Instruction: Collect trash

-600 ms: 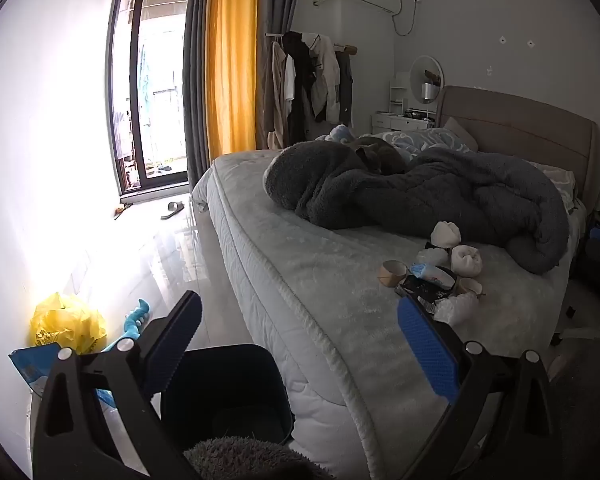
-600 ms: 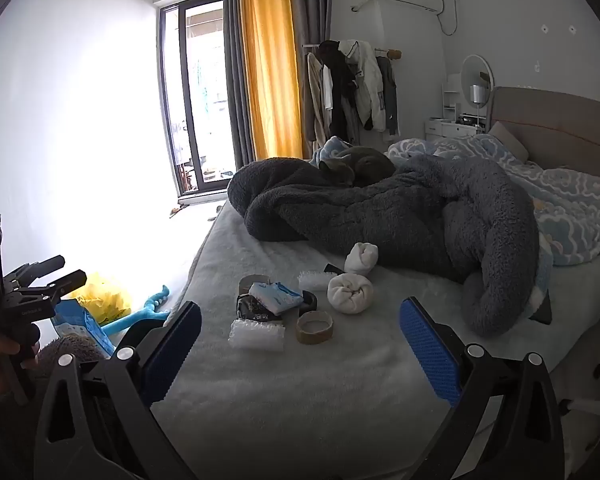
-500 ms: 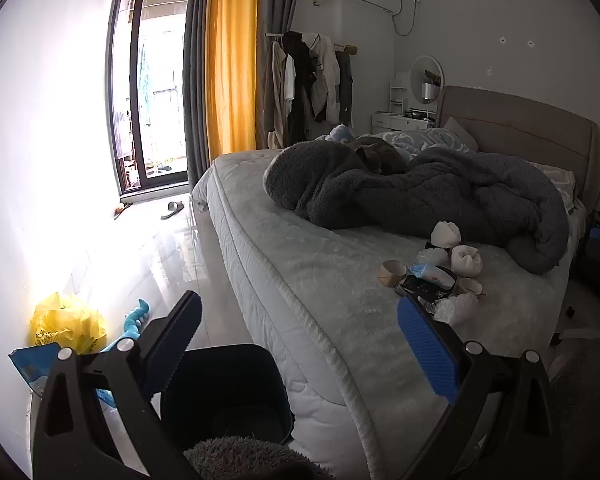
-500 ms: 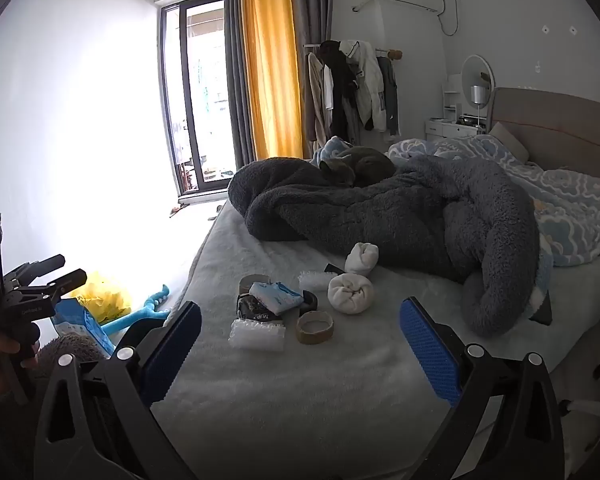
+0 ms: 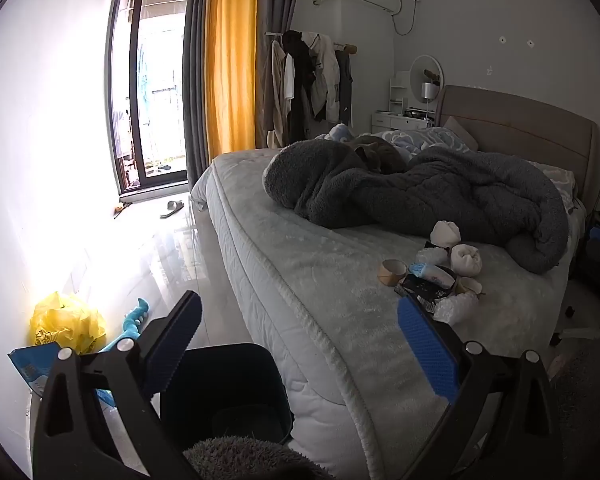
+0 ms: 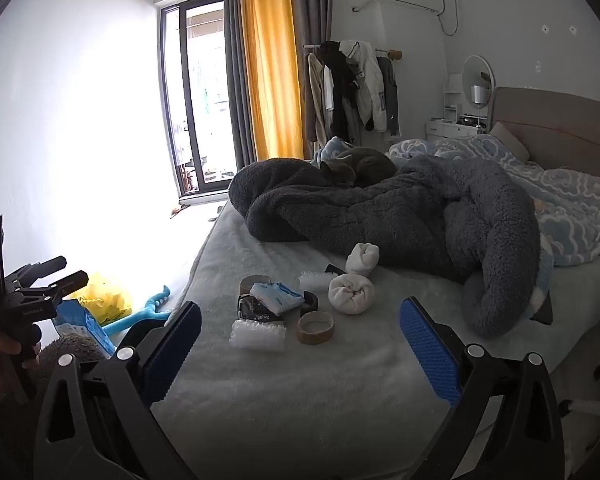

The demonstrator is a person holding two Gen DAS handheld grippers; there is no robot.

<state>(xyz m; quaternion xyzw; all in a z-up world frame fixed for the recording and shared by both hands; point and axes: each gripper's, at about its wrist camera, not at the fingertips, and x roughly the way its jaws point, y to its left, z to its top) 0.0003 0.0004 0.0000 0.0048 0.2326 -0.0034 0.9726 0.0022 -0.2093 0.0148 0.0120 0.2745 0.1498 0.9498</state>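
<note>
The bed (image 6: pixel 340 392) carries a grey blanket (image 6: pixel 400 216), 2 tape rolls (image 6: pixel 315 327), 2 rolled white socks (image 6: pixel 351 293) and several wrappers (image 6: pixel 276 298).

Lit by daylight through the glass door (image 5: pixel 152 112) at the far left; no lamps seen on. Blown out to pure white across the left wall (image 5: pixel 48 160) and the glossy floor (image 5: pixel 168 248), glare swallowing detail there. Dimmer and greyer toward the headboard (image 6: pixel 560 120) side. Soft shadows only, under the dark blanket (image 6: pixel 380 212). Strong fisheye bending in both views, black vignette in all 4 corners. Sharp in the middle, slightly soft at the rims.
</note>
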